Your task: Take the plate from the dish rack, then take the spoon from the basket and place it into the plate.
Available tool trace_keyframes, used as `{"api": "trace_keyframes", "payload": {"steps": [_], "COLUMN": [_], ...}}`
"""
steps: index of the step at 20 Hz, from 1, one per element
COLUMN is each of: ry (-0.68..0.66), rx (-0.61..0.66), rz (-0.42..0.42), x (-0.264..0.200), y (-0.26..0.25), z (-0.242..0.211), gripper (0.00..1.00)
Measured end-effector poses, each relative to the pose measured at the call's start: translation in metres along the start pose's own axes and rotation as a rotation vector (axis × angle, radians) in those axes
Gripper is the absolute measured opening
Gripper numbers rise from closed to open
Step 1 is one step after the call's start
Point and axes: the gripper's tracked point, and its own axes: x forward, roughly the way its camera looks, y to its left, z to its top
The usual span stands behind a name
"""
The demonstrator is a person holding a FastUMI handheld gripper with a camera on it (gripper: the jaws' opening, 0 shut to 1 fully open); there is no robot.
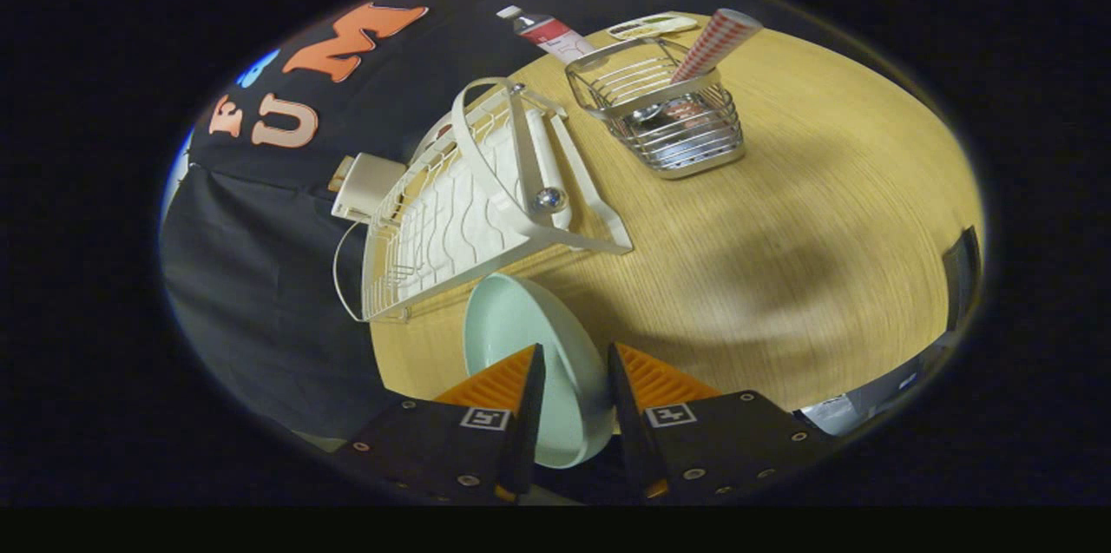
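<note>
Gripper view takes in the round wooden bench (781,214) first, tilted hard in the frame, with a long bare stretch of top ahead of the fingers. Next in size is the white wire dish rack (451,206), standing along the bench edge nearest the booth wall; no plate stands in the part of it that can be seen. Beyond it, toward the far edge, sits the wire basket (673,115), with a red-checked roll (719,41) leaning out of it and what looks like the bowl of the spoon (647,112) lying inside. A tube (547,32) lies further back at the far edge.

The pale green plate (529,362) is out of the rack and held on edge: its rim runs between the two fingers, and the gripper (575,362) pinches it there, one finger on the concave face and one on the back.

The step in hand, as I judge it, is setting the plate down. It would go best onto the open bench top just ahead, well apart from rack and basket, so the spoon can be brought over without crowding. Rolling the wrist until the plate's underside faces the bench, lowering until it rests flat, and only then spreading the fingers should stop it from dropping or rocking. The glazed rim probably slips easily, so the pinch should hold firm until contact.
</note>
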Motion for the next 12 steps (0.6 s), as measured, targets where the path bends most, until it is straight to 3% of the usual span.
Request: {"api": "trace_keyframes", "payload": {"steps": [3,8,12], "ry": [-0.086,-0.279,-0.395], "rx": [-0.01,-0.149,-0.206], "rz": [-0.009,-0.109,-0.183], "x": [-0.007,-0.032,-0.049], "y": [-0.002,-0.016,-0.027], "z": [0.021,0.065,0.095], "gripper": [0.52,0.68,0.72]}}
